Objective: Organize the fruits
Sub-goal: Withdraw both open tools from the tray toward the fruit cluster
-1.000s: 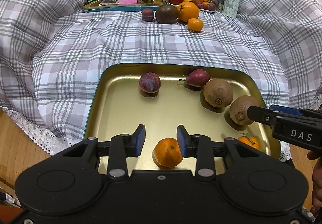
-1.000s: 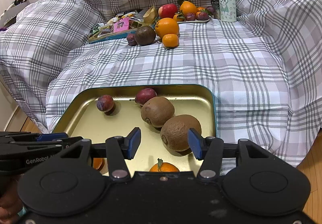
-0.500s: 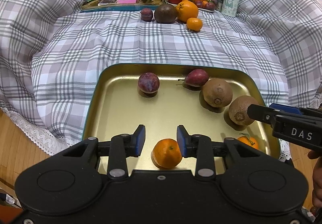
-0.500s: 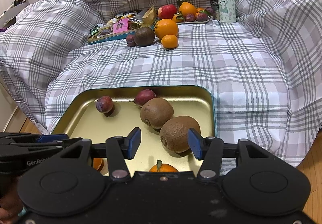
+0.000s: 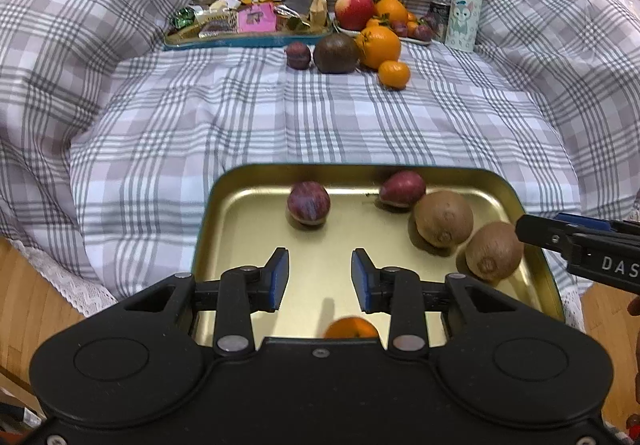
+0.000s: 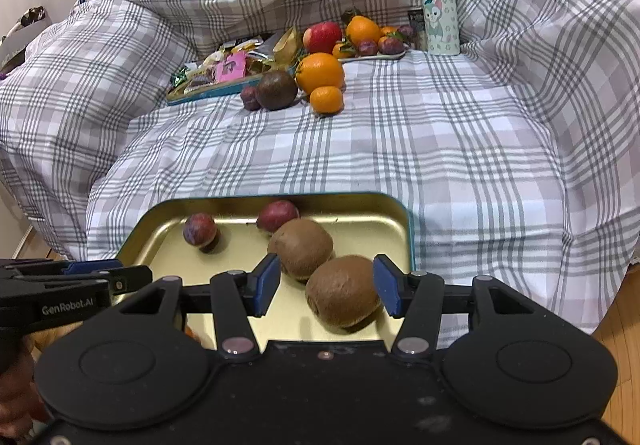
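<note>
A gold tray with a teal rim (image 5: 208,213) lies on the checked cloth, near me. It holds two plums (image 5: 309,203) (image 5: 402,189), two kiwis (image 5: 443,218) (image 5: 494,251) and a tangerine (image 5: 351,328), which my gripper's body half hides. My left gripper (image 5: 319,277) hangs open over the bare tray floor with nothing between its fingers. My right gripper (image 6: 326,283) is open over the tray's right side. The nearer kiwi (image 6: 342,291) shows between its fingers, close to the right pad and apart from the left one. The farther kiwi (image 6: 300,247) lies just beyond.
At the back of the cloth lie a plum (image 5: 298,55), a dark round fruit (image 5: 336,53), an orange (image 5: 378,47) and a small tangerine (image 5: 394,75). Behind them are a snack tray (image 5: 248,39), a plate with an apple (image 5: 354,11) and a patterned bottle (image 5: 464,9). Wooden floor shows at both lower corners.
The tray and its fruit sit lower in both views. The tangerine has slipped from between the left fingers to under the gripper's body. Both jaws kept their width.
</note>
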Demonstrator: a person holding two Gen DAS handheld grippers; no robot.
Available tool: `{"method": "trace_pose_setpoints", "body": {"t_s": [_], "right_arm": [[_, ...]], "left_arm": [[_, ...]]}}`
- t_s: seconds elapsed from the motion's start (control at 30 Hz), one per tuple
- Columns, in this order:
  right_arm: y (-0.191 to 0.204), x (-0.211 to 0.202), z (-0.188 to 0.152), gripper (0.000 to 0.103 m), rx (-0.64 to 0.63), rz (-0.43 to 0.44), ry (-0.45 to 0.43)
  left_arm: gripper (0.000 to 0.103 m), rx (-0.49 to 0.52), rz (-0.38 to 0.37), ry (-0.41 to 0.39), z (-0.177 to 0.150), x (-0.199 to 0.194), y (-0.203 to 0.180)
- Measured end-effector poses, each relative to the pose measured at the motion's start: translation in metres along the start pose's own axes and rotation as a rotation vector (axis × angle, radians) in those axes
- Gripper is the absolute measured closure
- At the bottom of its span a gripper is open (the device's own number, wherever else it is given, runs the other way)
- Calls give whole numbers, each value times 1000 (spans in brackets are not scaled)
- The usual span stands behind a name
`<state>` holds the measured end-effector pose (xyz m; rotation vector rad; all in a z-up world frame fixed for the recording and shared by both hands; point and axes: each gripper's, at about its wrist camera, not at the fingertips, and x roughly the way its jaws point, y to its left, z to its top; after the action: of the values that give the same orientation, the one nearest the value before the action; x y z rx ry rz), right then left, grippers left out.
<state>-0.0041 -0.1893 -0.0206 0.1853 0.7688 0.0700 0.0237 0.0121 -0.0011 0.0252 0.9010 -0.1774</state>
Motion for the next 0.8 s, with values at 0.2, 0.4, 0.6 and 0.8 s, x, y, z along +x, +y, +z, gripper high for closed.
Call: {"method": "trace_pose_setpoints", "body": {"t_s": [0.2,0.4,0.6,0.8], "right_arm": [[1,5,10,48,1,5,-6],[0,15,20,48,8,13,3],[-2,30,35,48,20,17,15],[-5,51,54,48,31,15,32]], "left_arm": [[60,8,12,-13,11,5,4],[60,28,19,-19,22,13,5],[60,42,13,-9,37,27,6],[60,61,6,-2,55,43,8]]}}
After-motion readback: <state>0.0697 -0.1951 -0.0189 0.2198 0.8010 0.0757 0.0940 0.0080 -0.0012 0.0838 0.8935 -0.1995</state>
